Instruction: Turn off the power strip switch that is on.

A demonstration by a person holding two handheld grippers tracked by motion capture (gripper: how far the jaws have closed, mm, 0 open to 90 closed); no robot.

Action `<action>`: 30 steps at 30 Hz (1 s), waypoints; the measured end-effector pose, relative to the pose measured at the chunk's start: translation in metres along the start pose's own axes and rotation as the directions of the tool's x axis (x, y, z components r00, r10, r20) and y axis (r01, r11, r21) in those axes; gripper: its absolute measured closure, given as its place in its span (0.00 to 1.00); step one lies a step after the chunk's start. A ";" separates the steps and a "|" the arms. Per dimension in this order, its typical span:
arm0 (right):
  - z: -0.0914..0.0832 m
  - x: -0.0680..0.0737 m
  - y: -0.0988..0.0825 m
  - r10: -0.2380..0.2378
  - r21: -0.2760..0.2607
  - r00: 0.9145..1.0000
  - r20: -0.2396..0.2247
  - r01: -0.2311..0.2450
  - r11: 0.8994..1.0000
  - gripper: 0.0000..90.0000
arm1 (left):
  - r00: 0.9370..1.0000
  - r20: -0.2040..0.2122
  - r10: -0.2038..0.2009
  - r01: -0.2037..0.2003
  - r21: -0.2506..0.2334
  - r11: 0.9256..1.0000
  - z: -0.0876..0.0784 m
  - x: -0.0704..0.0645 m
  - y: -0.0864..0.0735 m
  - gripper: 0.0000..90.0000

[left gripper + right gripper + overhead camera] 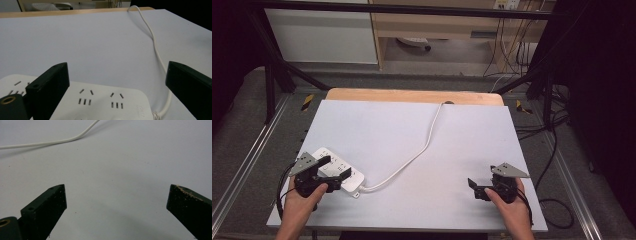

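The left gripper [331,172] sits at the near left of the table, held in the person's left hand [302,199]. Its two black jaws stand wide apart and grip nothing. Seen along them in the left gripper view, the white power strip [100,102] lies flat just below and between them, with bare space on either side of each jaw. In the high view the strip [336,169] lies slantwise under that gripper, near the table's left edge. It is a flat, smooth, white plastic block with rounded corners and rows of slotted sockets on its top face; every socket that shows holds no plug.

From the strip's right end a round white cable [422,150] runs right, then bends away to the far edge of the table, where it drops over near the middle.

The right gripper [479,189] rests at the near right, well apart from the strip, in the person's right hand [507,202]. Its jaws are also spread wide with nothing between them; the right gripper view shows bare surface under them, pale scuffing on one jaw tip, and a length of the cable [50,143] farther off.

The table [462,135] has a matt, pale grey-white top with a light wooden strip along its far edge. Black frame bars stand around it on a grey carpeted floor, with dark cables trailing at the right and pale cabinets beyond.
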State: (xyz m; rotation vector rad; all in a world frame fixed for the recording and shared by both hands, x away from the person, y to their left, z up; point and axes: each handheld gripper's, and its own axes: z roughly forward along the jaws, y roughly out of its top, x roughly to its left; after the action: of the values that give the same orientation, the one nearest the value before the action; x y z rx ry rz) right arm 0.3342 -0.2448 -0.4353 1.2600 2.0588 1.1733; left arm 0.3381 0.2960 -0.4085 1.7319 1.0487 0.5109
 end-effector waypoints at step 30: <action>-0.005 -0.003 0.001 0.010 -0.019 1.000 0.004 -0.010 1.000 0.04 | 0.999 -0.018 -0.028 0.027 -0.100 0.995 -0.032 0.008 0.003 0.05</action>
State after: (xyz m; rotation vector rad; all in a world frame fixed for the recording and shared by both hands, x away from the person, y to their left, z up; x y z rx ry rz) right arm 0.3327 -0.2497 -0.4324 1.2645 2.0362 1.1912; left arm 0.3197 0.3202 -0.3940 1.6257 1.0423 0.5548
